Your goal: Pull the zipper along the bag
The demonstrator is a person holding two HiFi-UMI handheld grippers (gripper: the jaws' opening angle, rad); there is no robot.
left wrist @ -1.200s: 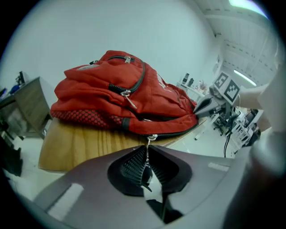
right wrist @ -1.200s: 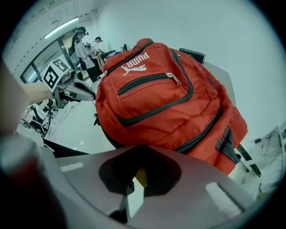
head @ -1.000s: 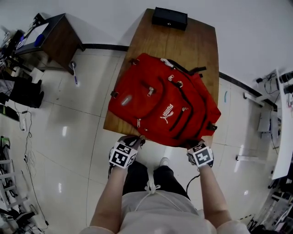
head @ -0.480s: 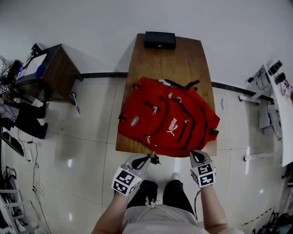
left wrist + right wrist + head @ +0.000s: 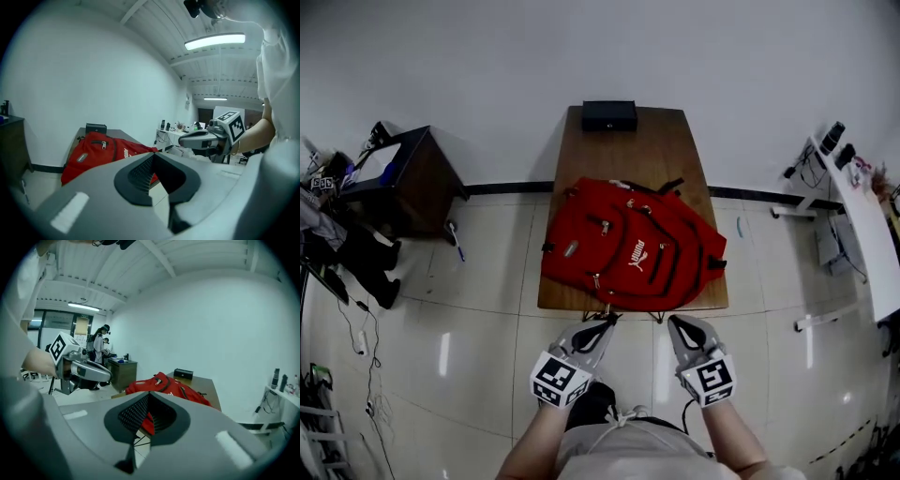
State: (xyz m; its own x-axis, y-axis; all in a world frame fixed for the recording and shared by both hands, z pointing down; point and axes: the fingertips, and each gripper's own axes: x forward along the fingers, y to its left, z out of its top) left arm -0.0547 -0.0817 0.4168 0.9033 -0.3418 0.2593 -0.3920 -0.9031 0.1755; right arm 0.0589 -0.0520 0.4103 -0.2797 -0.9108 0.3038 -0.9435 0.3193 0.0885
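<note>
I look down at the red bag (image 5: 628, 258) lying flat on the brown worktop (image 5: 656, 141). A black box (image 5: 609, 115) sits at the far end, well apart from the bag. The bag lies straight ahead of my 2 grippers. Its long side runs left to right, a bit slanted, and its near edge hangs close to the near edge of the worktop. My left gripper (image 5: 605, 325) is clenched, with nothing between its jaws. My right gripper (image 5: 678, 325) looks clenched too, and it is also empty. Both hang just in front of the worktop's near edge and neither one touches the bag. I can see a small zipper pull (image 5: 596, 280) near the bag's near left corner. It is closer to my left gripper than to my right. I think the left gripper needs to open and go forward to that pull. The right one could hold the bag down beside it, so the bag does not slide.
</note>
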